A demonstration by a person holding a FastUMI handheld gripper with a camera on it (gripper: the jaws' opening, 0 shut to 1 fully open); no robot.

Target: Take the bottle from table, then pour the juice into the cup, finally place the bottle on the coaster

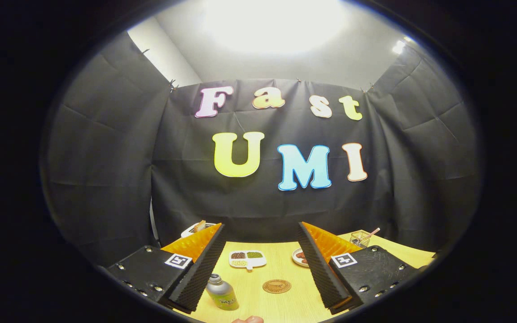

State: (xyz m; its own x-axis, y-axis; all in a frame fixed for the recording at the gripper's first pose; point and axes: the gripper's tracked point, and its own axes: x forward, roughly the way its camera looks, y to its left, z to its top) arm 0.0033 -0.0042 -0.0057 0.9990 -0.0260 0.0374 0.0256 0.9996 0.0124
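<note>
Gripper [258, 260] wide open, holding nothing, above table [281, 305]. Bottle [221, 292] upright between fingers, close to left one; coaster [277, 285] just beside it. Shift left to centre the body, drop to mid-height, then close below the neck.

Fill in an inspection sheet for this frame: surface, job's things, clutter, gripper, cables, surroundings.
Surface: light wooden table, well lit.
Job's things: bottle upright, cap on, beside the left finger's inner face; whether they touch is unclear. Round coaster flat between the fingers, nothing on it. Cup: not identified with confidence.
Clutter: divided dish of beans beyond the coaster; small plate by the right finger; white dish behind the left finger; wire basket far right; a pinkish object at the near edge, unidentifiable.
Gripper: gripper open wide, holding nothing.
Cables: nothing seen.
Surroundings: black cloth wall, bright ceiling light.
</note>
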